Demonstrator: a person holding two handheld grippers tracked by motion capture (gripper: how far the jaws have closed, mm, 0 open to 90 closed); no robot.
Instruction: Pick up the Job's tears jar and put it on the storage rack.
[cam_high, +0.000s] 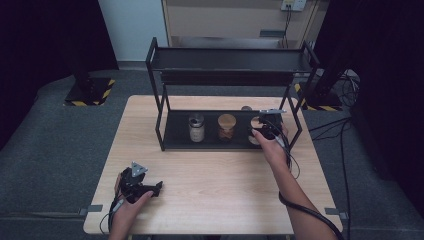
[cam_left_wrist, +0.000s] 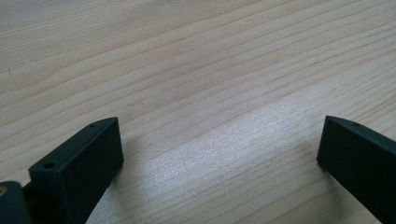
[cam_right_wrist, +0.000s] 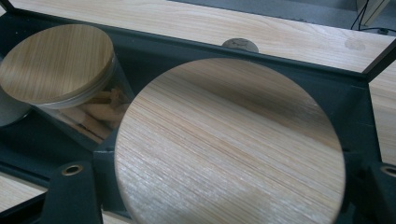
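Jar with a wooden lid (cam_right_wrist: 229, 144), standing at the right end of the rack's lower shelf (cam_high: 177, 142), beside a second wooden-lidded jar (cam_high: 226, 127). Right gripper (cam_high: 261, 133) is clamped on its sides; left gripper (cam_high: 150, 189) rests slack-jawed on the table (cam_high: 215, 175). Step, as judged: grasp made. Next move: carry the jar clear of the rack frame without tipping.

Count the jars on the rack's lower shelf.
3. A metal-lidded jar at the left, a wooden-lidded jar in the middle, and a second wooden-lidded jar at the right, gripped by the right gripper.
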